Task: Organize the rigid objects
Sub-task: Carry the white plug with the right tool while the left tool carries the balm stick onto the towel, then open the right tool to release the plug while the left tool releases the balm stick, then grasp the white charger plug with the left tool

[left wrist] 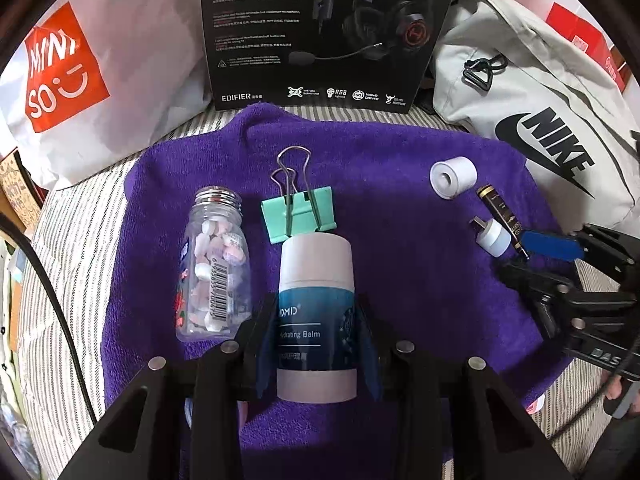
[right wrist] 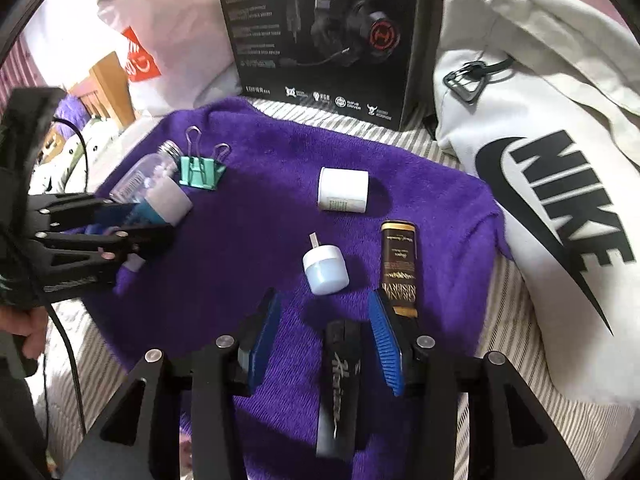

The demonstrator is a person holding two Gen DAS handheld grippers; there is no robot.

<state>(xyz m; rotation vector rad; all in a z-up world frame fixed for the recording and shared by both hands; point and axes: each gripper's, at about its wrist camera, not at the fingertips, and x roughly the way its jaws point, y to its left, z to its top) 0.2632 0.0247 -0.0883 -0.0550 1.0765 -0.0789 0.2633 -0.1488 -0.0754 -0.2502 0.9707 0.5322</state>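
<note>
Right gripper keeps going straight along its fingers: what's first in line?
Probably the small blue-capped vial, lying just ahead of the open right gripper. The dark tube sits slightly right of the line; depth is uncertain.

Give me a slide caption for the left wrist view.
Left gripper clamps a hydrating balm tube on the purple towel, beside a candy bottle and binder clip.

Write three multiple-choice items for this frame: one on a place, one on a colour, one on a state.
1. Where is the clear bottle?
A. Left of the balm tube
B. On the headset box
C. Inside the grey bag

2. What colour is the binder clip?
A. Red
B. Mint green
C. Black

3. How are the right tongs?
A. Shut on the clip
B. Open, holding nothing
C. Shut on the bottle

Key: A, the bottle lies beside the tube on the purple towel; B, the clip's body is mint; C is wrong, B: the pads are apart.
</note>
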